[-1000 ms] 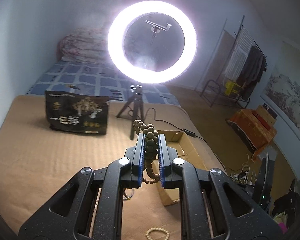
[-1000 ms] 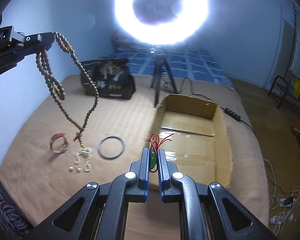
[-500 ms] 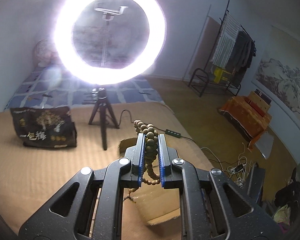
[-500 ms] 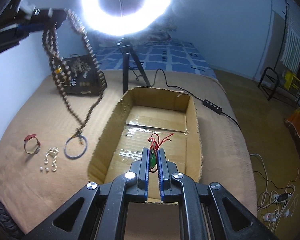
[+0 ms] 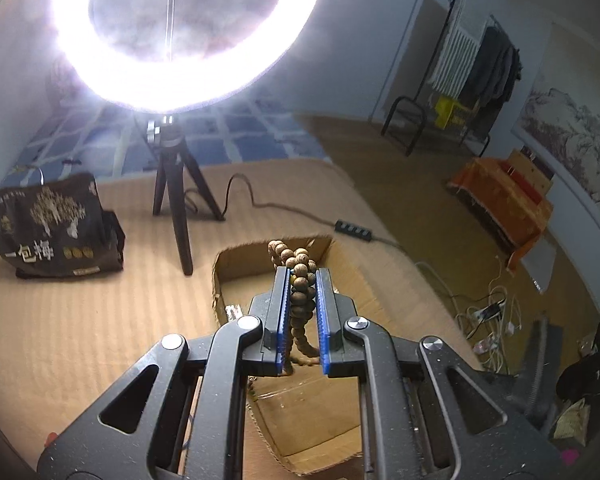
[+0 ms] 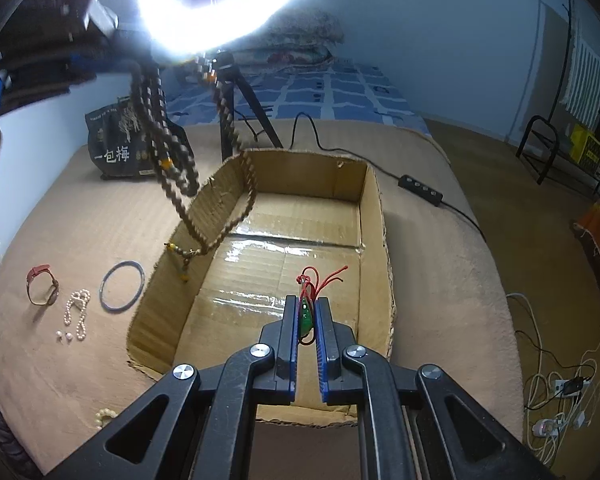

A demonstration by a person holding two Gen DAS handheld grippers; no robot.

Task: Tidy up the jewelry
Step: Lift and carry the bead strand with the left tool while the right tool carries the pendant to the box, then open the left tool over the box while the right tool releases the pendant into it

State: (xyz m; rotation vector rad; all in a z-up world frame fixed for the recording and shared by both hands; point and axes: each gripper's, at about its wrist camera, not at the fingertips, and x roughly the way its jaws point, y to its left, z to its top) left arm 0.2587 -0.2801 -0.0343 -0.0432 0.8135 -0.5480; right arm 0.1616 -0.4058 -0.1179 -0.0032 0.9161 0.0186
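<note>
Left gripper (image 5: 303, 276) is clamped on a long wooden bead necklace (image 5: 300, 300); the strand bunches between the pads and the rest hangs below, its tassel end dangling at the near-left wall of the cardboard box (image 6: 380, 216) in the right wrist view. Right gripper (image 6: 307, 304) is pinched tight on a green pendant with red cord (image 6: 306, 314), cord ends sticking out past the fingertips, over the box floor.

Step, as I read it: both pieces being carried to the box for drop-off. Next move calls for getting each claw fully over the box interior, lowering, then opening the jaws so the beads coil inside and don't snag the wall.

Counts, out left of the right claw on the tan mat: one red-strap watch (image 6: 41, 290), one dark bangle (image 6: 122, 286), one pearl strand (image 6: 78, 312), two loose pearls (image 6: 64, 335), one cream bead bracelet (image 6: 104, 416) half hidden by the claw body. One box. Beyond it: one ring light (image 5: 172, 32) on tripod, one dark bag (image 5: 54, 226).
</note>
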